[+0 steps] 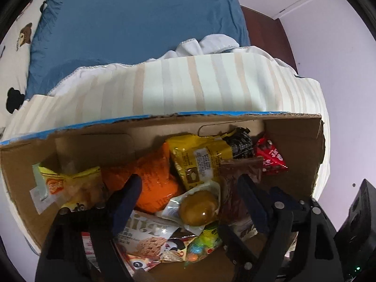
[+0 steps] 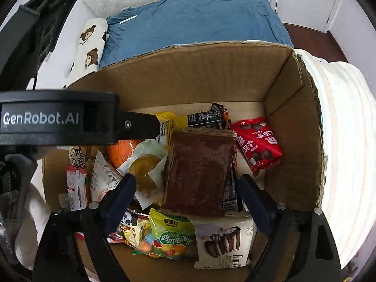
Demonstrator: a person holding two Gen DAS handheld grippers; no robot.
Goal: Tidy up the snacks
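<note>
Both claws hang over the cardboard box (image 2: 282, 89) of snacks, each spread wide and holding nothing. Between the right gripper (image 2: 188, 188) fingers lies a brown packet (image 2: 199, 169); a round pastry (image 1: 198, 208) sits between the left gripper (image 1: 190, 192) fingers.

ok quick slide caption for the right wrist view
Open right gripper poised over a cardboard box of mixed snacks, brown packet between its fingers, left gripper alongside.

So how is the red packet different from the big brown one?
The red packet is small and printed with dark chocolate balls; the brown packet is bigger and plain. The red packet lies alone by the box wall; the brown packet rests atop other snacks. Both are sealed inside the cardboard box.
</note>
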